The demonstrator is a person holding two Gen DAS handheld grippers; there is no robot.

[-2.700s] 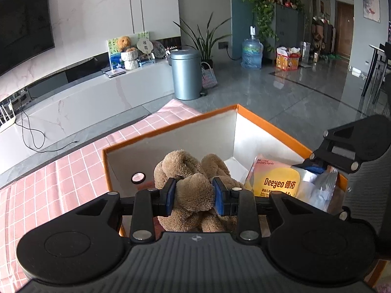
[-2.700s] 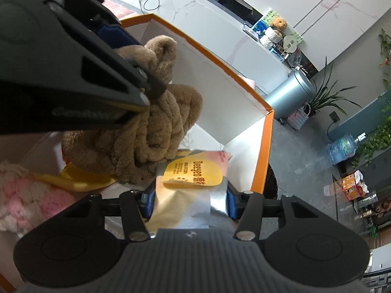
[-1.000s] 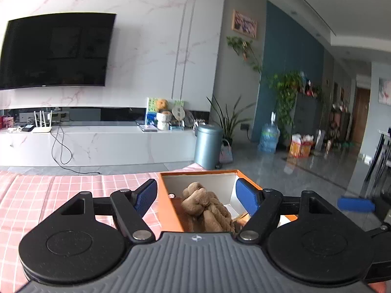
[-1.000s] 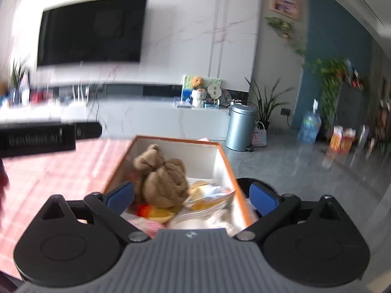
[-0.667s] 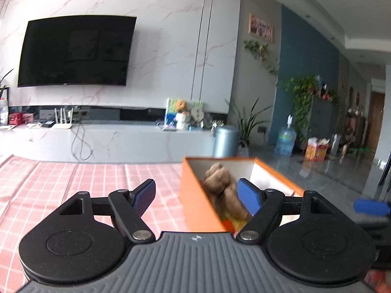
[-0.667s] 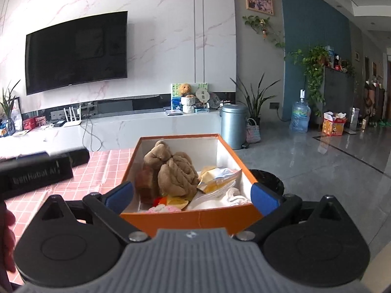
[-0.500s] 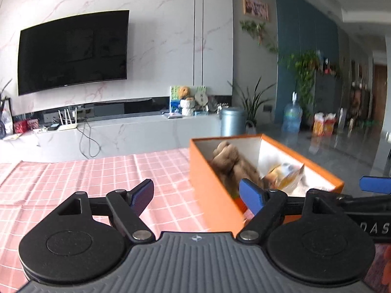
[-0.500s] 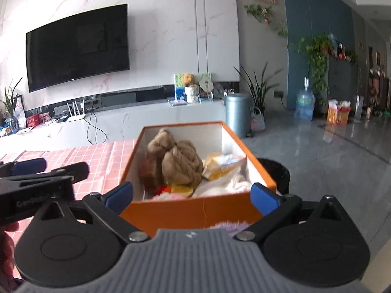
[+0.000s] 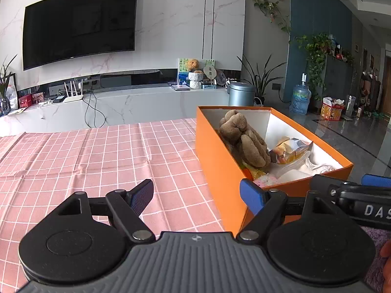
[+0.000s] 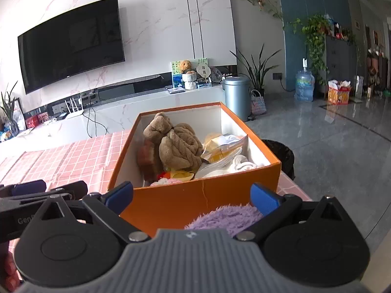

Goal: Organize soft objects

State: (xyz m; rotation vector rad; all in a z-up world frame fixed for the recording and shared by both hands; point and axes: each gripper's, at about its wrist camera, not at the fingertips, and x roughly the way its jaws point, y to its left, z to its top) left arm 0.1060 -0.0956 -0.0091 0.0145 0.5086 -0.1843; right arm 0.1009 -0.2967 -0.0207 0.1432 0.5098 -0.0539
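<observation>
Several soft things already lie inside the orange box (image 10: 195, 202), which stands on a pink checked tablecloth (image 9: 97, 156). A brown plush toy (image 10: 178, 146) sits toward the far left of the box, slumped against its left wall. To the right of the toy lies a crinkled yellow and silver snack pouch (image 10: 222, 149), and nearer the box's front wall are a clear bag with something white (image 10: 234, 166) and a scrap of pink fluff (image 10: 166, 182) (other small bright pieces under the toy are too hidden to name).

One item is left outside: a purple fluffy thing (image 10: 227, 216) lies on the table just in front of the box's near wall.

The right gripper (image 10: 193, 196) hovers over that purple thing with its blue pads spread wide; nothing is pinched, though the fluff lies low between them. The left gripper (image 9: 196, 195) is also spread wide and empty, hanging over the tablecloth beside the box's near left corner.

Judging from this, most of the tidying looks done, and the remaining step is probably to pick up the purple thing and put it in the box. Room looks tight at the front of the box, so it may need to rest on top of the white bag. The cloth to the left of the box shows nothing else to collect.
</observation>
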